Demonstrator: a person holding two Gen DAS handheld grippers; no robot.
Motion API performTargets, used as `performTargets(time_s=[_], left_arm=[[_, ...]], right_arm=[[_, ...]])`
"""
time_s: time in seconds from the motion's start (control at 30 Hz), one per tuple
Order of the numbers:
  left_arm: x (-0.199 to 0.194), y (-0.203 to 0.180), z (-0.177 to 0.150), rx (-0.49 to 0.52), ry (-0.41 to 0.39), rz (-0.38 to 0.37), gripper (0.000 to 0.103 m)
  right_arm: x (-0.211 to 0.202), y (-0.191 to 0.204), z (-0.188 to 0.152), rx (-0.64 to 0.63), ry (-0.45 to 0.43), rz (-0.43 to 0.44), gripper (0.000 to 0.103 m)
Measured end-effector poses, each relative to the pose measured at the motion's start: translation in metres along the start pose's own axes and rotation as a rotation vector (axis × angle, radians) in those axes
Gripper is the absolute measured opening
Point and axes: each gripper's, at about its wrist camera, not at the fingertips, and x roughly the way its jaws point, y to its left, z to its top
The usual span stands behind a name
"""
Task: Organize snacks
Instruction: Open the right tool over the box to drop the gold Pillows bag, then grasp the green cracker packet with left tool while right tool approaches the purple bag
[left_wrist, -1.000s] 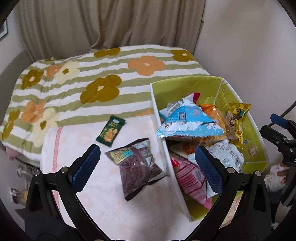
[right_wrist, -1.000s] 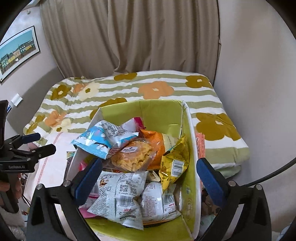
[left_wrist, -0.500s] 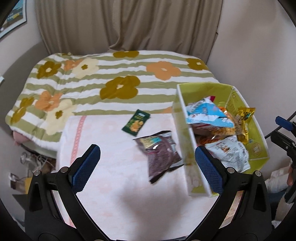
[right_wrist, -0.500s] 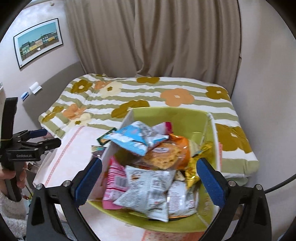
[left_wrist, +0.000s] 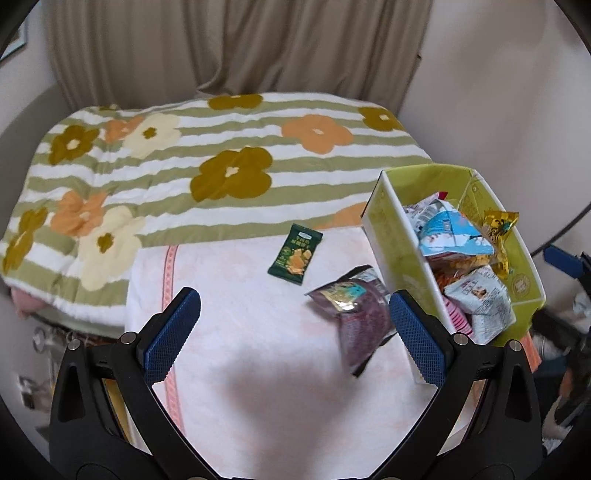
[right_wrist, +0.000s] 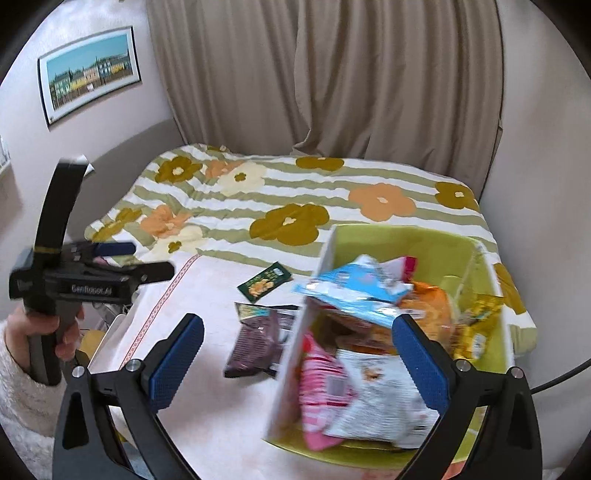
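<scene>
A lime-green box (left_wrist: 391, 229) (right_wrist: 439, 243) full of snack bags stands on a pale pink towel (left_wrist: 240, 332) (right_wrist: 207, 295). A purple snack bag (left_wrist: 354, 310) (right_wrist: 258, 339) lies on the towel against the box's left wall. A small dark green packet (left_wrist: 295, 254) (right_wrist: 264, 282) lies further back. My left gripper (left_wrist: 293, 336) is open and empty above the towel, left of the box. My right gripper (right_wrist: 293, 363) is open and empty above the box's near left corner.
The towel lies on a bed with a green-striped floral quilt (left_wrist: 221, 166) (right_wrist: 295, 206). Beige curtains (right_wrist: 332, 74) hang behind. A wall stands close on the right, a framed picture (right_wrist: 88, 70) on the left wall. The left gripper's handle and hand (right_wrist: 55, 295) show at left.
Both grippers have pulled back and drifted left. The box now sits further right in the left view, and more of the towel and both loose packets show in the right view.
</scene>
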Motion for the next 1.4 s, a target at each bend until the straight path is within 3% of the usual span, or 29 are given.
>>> performTargets(time_s=[0.17,0.33,0.57,0.7,0.87,1.13,1.2,1.23,1.4], left_arm=[[0.019,0.032,0.023,0.075,0.042,-0.076,0.101],[0.048,0.055,0.044,0.144,0.091,-0.152,0.101],[0.114,0.053,0.057,0.253,0.190,-0.245,0.100],[0.153,0.037,0.055,0.299,0.253,-0.293,0.093],[0.201,0.016,0.051,0.360,0.313,-0.286,0.077],[0.245,0.002,0.042,0.409,0.377,-0.244,0.075],[0.250,-0.001,0.039,0.424,0.387,-0.235,0.071],[0.254,-0.003,0.037,0.430,0.394,-0.231,0.063],[0.256,-0.012,0.033,0.480,0.369,-0.199,0.060]], right_arm=[[0.033,0.045,0.009,0.006,0.035,-0.033,0.102],[0.066,0.073,0.008,0.032,0.074,-0.119,0.102],[0.114,0.096,-0.010,0.059,0.152,-0.272,0.102],[0.141,0.102,-0.021,0.036,0.205,-0.375,0.102],[0.162,0.103,-0.032,0.026,0.234,-0.394,0.102],[0.193,0.089,-0.040,0.033,0.268,-0.478,0.102],[0.200,0.092,-0.041,0.008,0.265,-0.505,0.102],[0.203,0.094,-0.042,0.005,0.263,-0.511,0.101],[0.213,0.094,-0.044,-0.005,0.247,-0.568,0.101]])
